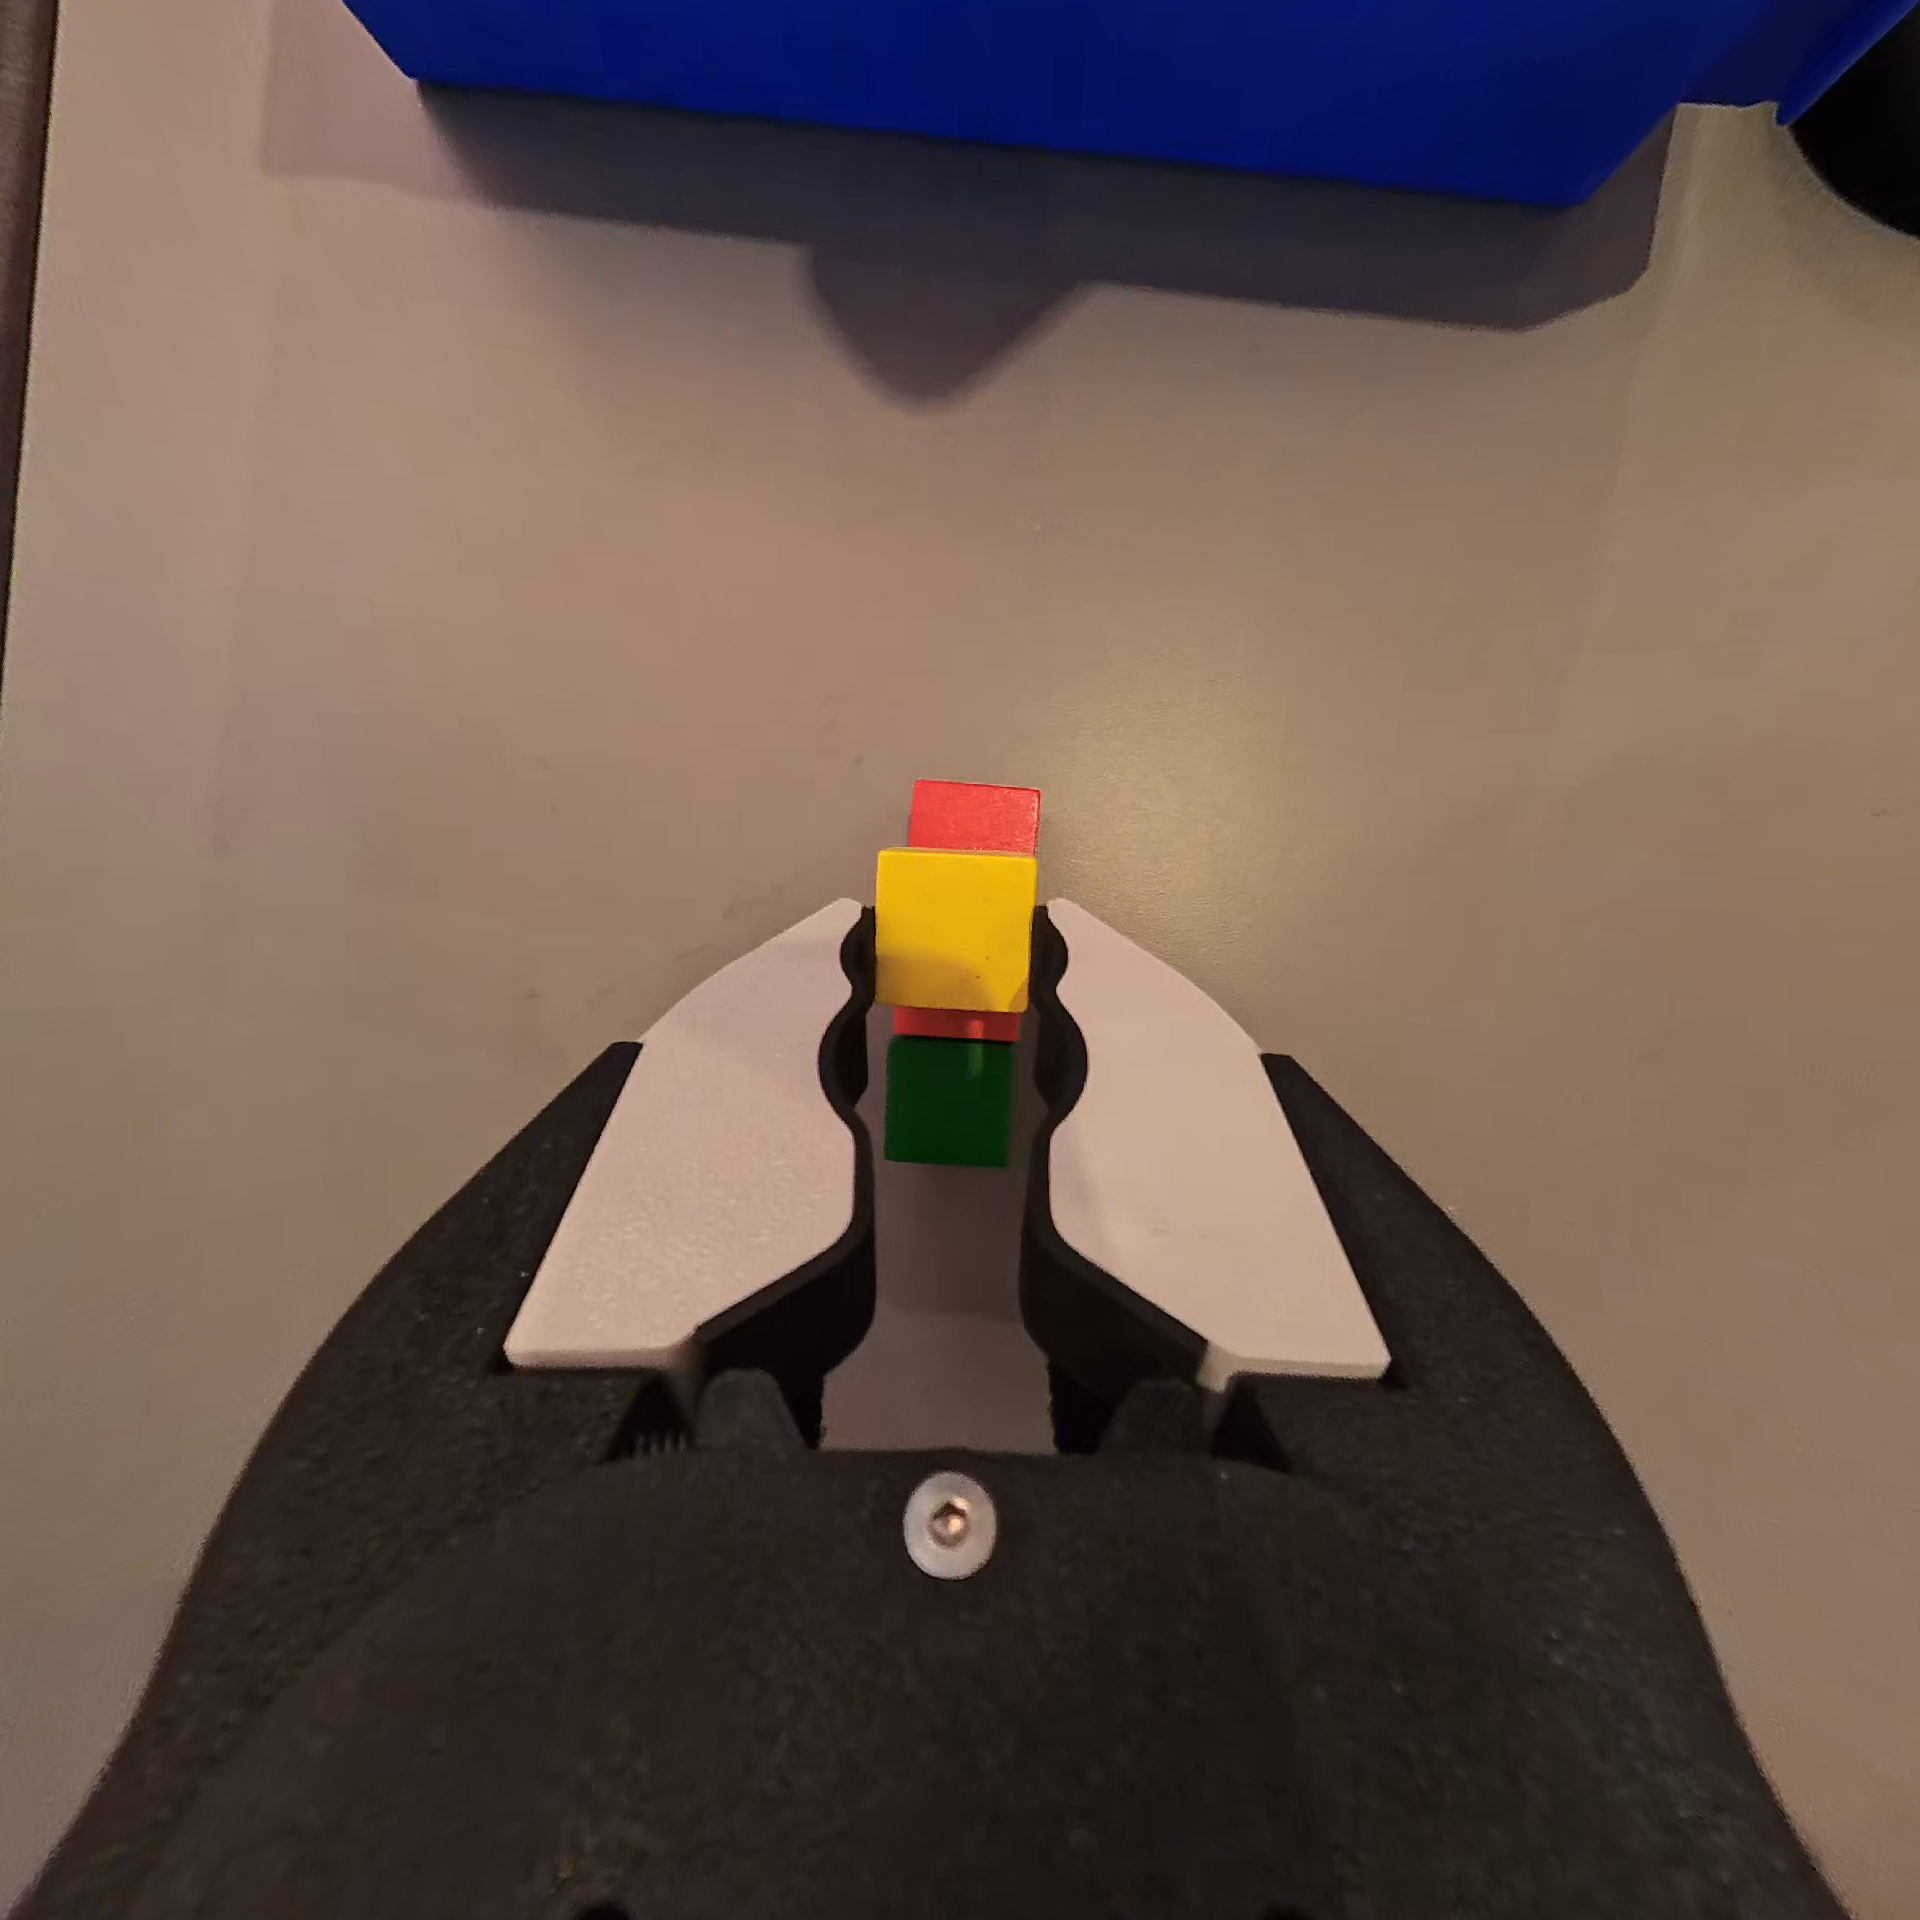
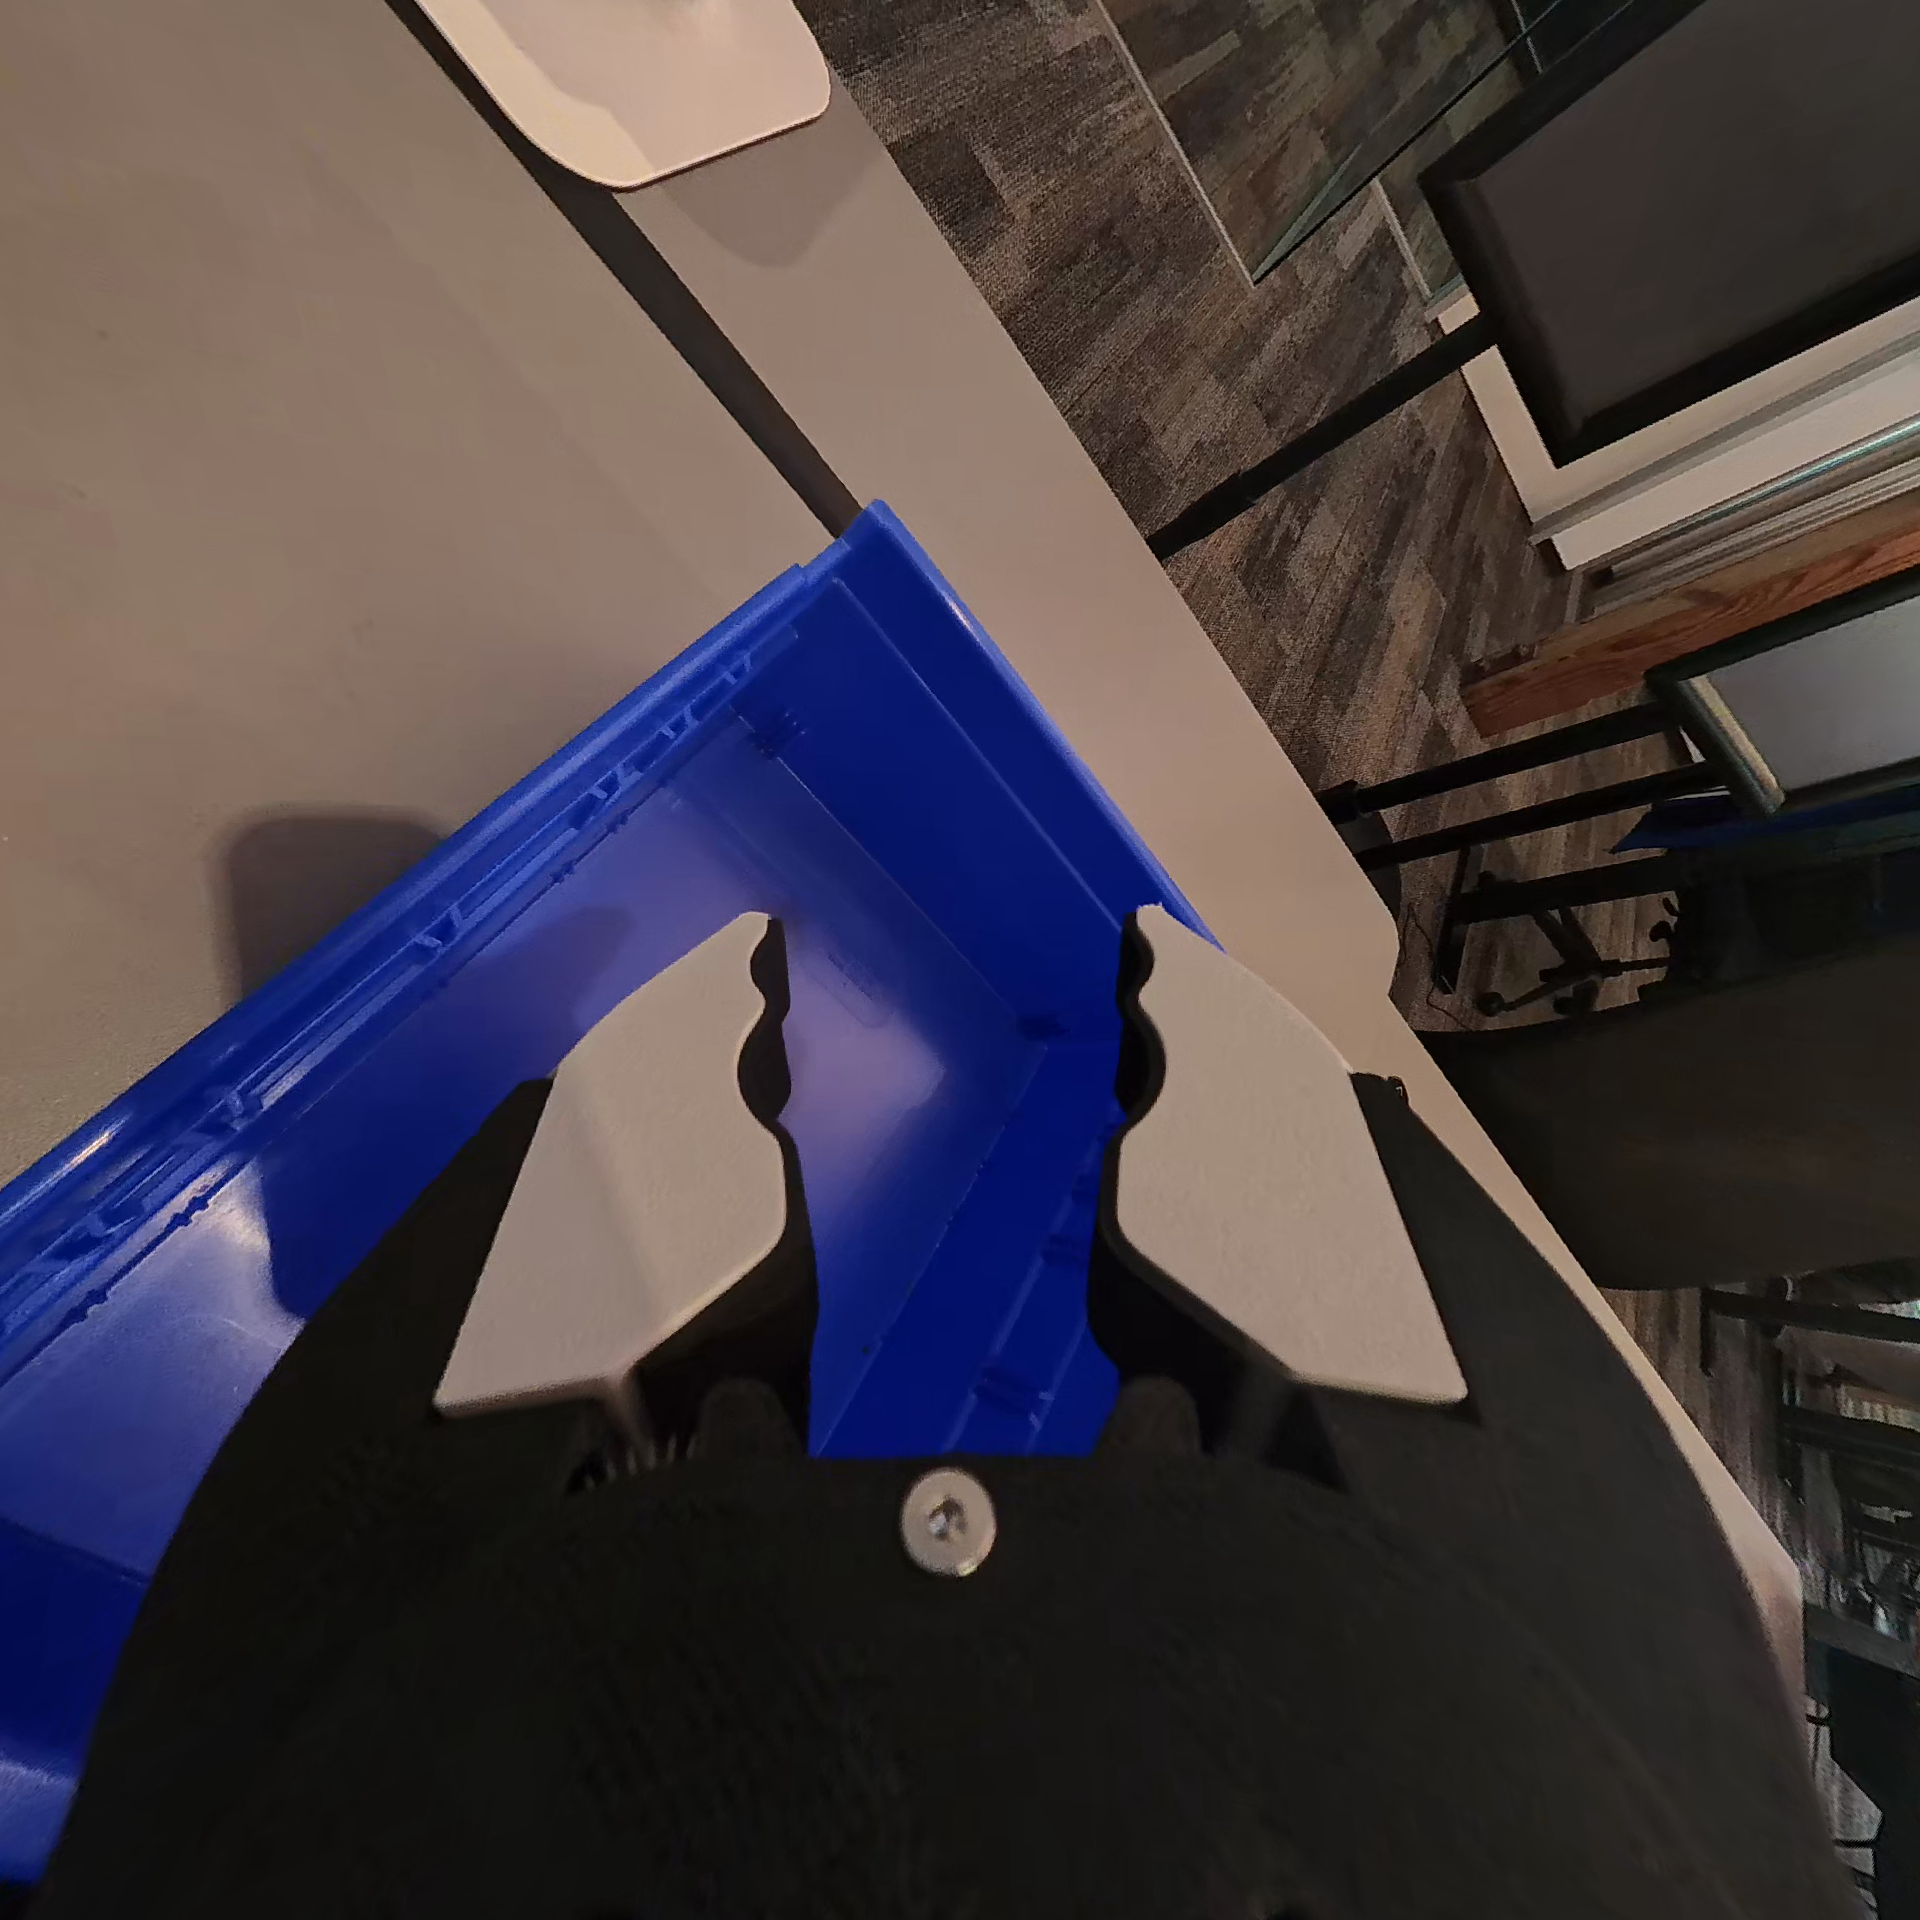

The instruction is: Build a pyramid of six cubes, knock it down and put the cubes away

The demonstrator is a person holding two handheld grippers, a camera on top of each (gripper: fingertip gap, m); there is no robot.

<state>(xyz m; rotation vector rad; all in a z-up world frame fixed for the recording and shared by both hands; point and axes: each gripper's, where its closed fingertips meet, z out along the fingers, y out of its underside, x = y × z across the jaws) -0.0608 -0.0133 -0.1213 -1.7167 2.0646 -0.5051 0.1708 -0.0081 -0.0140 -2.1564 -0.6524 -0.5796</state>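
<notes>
**Cubes stacked at mid-table; left tongs clenched on yellow cube, right tongs released over bin**

Left gripper (image 1: 956, 935), black body with pale grey finger plates, points along the beige table (image 1: 416, 623) toward its far edge. Its jaws are closed on a small yellow wooden cube (image 1: 954, 928), both dark inner pads touching the cube's side faces. Yellow cube sits above a row of cubes on the table: a red cube (image 1: 975, 816) shows beyond it, a thin strip of a second red cube (image 1: 956, 1023) shows just beneath its near edge, and a green cube (image 1: 948, 1101) lies nearest the camera, between the fingers but apart from the pads. Whether the yellow cube rests on the cubes below or hangs just above them cannot be told from this angle. Row stands well apart from the blue plastic bin (image 1: 1039, 73), which sits at the far edge of the table and throws a broad shadow toward the cubes.

Right gripper (image 2: 951, 925), same build, is over the inside of the blue bin (image 2: 904, 665), near one inner corner. Jaws spread wide, nothing between them. Visible part of the bin floor holds no cubes. A pale flat rounded plate (image 2: 665, 83) lies near the table's far corner.
</notes>
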